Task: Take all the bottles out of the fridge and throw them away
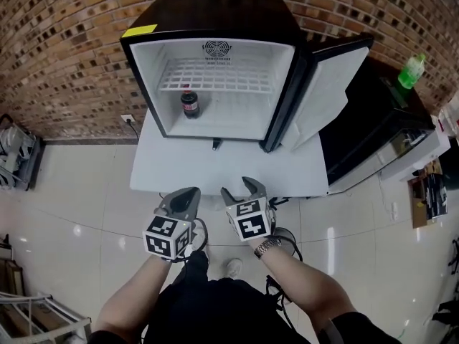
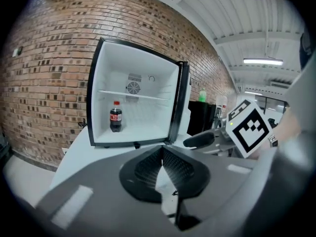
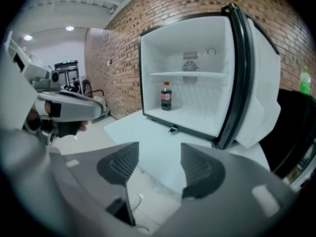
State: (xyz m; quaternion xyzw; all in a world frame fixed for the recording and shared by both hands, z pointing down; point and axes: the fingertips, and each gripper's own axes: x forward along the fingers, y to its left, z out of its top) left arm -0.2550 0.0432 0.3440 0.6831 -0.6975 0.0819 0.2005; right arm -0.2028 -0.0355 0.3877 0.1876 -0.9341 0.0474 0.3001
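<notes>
Both grippers are held low and side by side, short of the white table [image 1: 215, 169], with forearms bent, aimed at the open fridge [image 1: 152, 92]. Left gripper [image 1: 188, 192]: jaw tips pressed together, nothing between. Right gripper [image 1: 240, 188]: jaws spread, empty. One cola bottle [image 1: 190, 103] is counted, upright on the fridge floor, left side. One green bottle [image 1: 412, 70] is counted on the dark cabinet [image 1: 373, 120].

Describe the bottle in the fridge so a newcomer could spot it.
Find the open black fridge against the brick wall. On its floor, left side, under the wire shelf, stands the cola bottle: dark, red cap, the only one inside; the green bottle sits outside.
</notes>
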